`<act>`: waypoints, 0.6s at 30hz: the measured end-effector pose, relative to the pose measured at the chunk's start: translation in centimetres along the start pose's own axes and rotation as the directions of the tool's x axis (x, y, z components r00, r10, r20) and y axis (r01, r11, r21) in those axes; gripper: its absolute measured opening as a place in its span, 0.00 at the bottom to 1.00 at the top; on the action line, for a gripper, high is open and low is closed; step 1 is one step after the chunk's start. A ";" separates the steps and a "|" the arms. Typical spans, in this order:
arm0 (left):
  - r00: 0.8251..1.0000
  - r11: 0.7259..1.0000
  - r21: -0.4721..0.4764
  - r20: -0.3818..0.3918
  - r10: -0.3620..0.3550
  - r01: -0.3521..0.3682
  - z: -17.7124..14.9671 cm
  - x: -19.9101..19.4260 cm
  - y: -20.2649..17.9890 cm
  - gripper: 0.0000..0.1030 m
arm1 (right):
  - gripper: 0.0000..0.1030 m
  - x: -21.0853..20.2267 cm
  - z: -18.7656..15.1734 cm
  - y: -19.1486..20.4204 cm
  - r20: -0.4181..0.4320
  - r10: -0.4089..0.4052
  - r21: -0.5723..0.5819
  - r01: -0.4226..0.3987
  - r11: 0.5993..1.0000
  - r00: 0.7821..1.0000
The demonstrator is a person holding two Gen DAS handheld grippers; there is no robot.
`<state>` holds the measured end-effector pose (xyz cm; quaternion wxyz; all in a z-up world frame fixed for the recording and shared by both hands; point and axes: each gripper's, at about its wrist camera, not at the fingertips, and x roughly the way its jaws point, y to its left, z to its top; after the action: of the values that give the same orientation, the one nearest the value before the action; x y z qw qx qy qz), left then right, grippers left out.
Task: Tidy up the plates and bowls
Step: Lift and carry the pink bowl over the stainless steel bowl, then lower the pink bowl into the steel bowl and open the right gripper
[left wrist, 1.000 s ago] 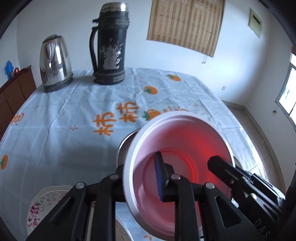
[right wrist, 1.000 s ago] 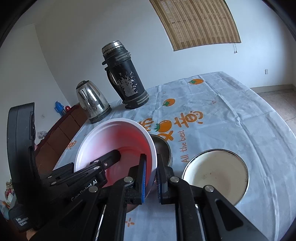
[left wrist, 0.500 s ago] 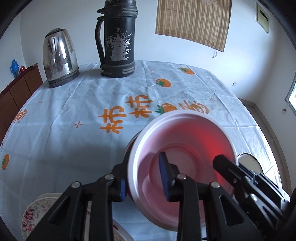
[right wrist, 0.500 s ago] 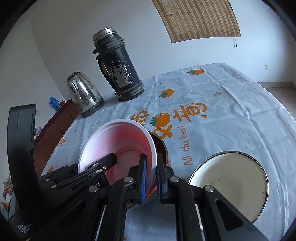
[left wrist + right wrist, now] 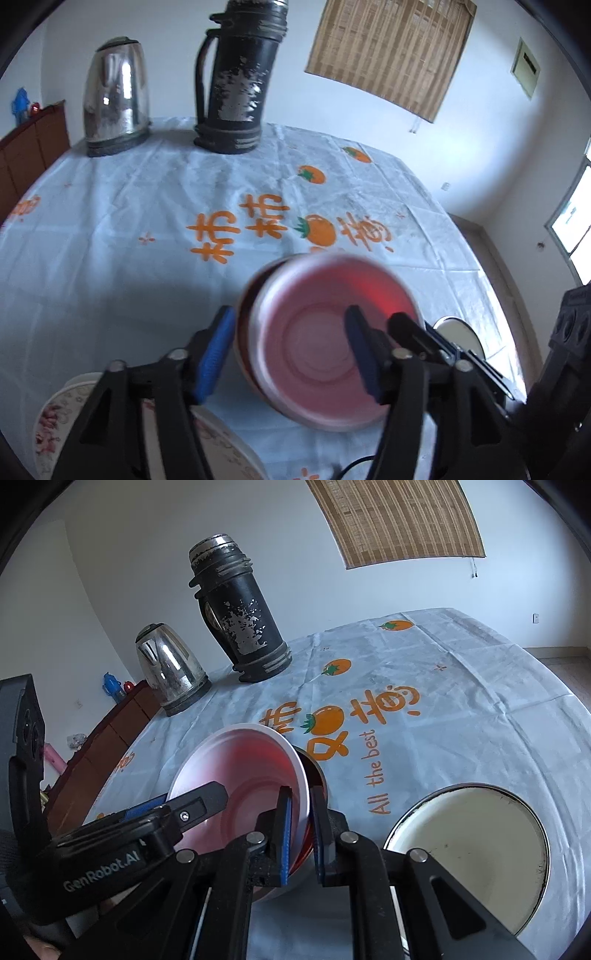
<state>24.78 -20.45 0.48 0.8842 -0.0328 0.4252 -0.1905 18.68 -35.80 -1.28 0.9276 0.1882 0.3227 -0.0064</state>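
The thin, light pink plastic bowl [image 5: 240, 775] (likely slippery) nests in the steel bowl [image 5: 314, 771], its rim pinched by the right gripper [image 5: 301, 834] fingers, the left gripper [image 5: 288, 354] fingers wide around it.

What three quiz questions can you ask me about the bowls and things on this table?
1. True or false: the right gripper is shut on the rim of the round pink plastic bowl.
2. Which tall thing stands next to the shiny steel kettle?
A) the black flask with worn paint
B) a green glass bottle
C) a wooden box
3. Fill in the gap: the left gripper is ____ (open or shut).

Key: 1 true; 2 A; 3 open.
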 end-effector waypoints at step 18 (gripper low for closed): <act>0.992 0.999 -0.030 0.115 0.045 -0.042 0.1 -2.1 1.0 0.95 | 0.64 -3.2 -0.4 0.2 0.180 -0.083 -0.024 0.089 0.996 0.980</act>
<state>23.93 -18.77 1.87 0.9107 -0.0464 0.3767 -0.1630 15.88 -35.83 0.42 0.9545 0.1579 0.2462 -0.0581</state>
